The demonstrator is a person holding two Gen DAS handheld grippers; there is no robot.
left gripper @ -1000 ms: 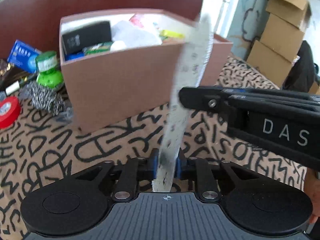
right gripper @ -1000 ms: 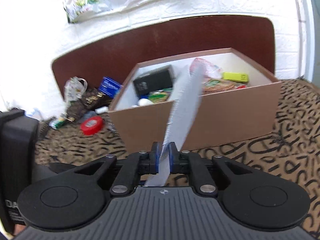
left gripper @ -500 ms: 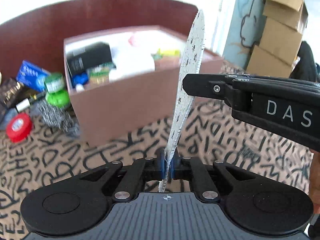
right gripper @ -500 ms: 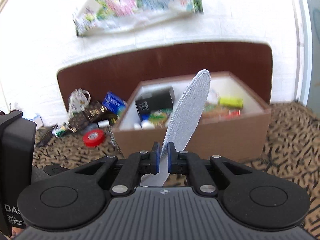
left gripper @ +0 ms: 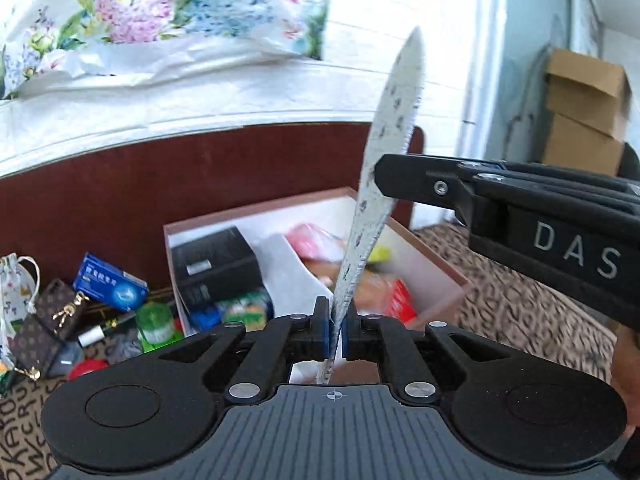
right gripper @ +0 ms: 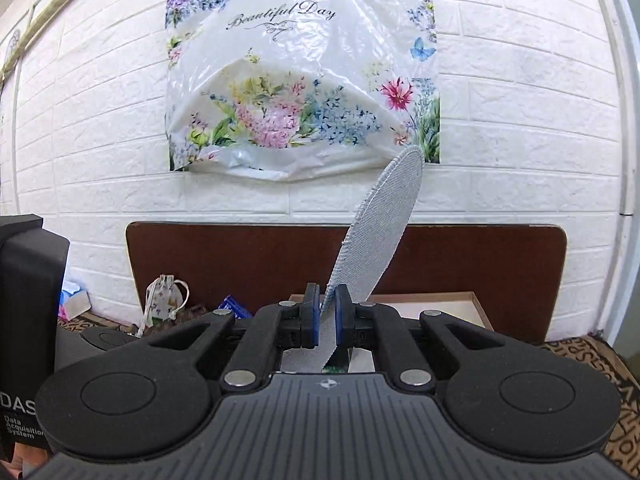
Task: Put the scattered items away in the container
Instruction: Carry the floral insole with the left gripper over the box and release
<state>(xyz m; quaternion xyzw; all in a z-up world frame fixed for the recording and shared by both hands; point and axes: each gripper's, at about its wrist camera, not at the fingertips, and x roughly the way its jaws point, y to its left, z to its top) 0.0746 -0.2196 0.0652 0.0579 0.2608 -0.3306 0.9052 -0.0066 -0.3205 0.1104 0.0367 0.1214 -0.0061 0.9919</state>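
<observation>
Item: insole-shaped pads, two, one per gripper. The left gripper (left gripper: 335, 330) has its jaws clamped on the heel end of a speckled white insole (left gripper: 384, 168), which stands nearly upright with its tip leaning right. The right gripper (right gripper: 325, 324) has its jaws pinched on a grey woven insole (right gripper: 384, 224), likewise upright and tilted right. Change since half a second ago: both cameras have pitched upward, so the pink box (left gripper: 436, 256) has dropped low in the left view and shows only as a rim (right gripper: 476, 308) in the right view, while the floral plastic bag (right gripper: 304, 80) on the white brick wall (right gripper: 520, 120) now fills the upper field. Box contents: black carton (left gripper: 218, 264), white tissue, red and yellow packets, partly blurred. Still outside, left of the box: blue packet (left gripper: 110, 288), green bottle (left gripper: 154, 322), brown patterned case (left gripper: 44, 328), red tape roll (left gripper: 86, 368). The box's right edge borders bare patterned cloth (left gripper: 520, 312); the brown headboard (left gripper: 120, 208) closes the rear.
</observation>
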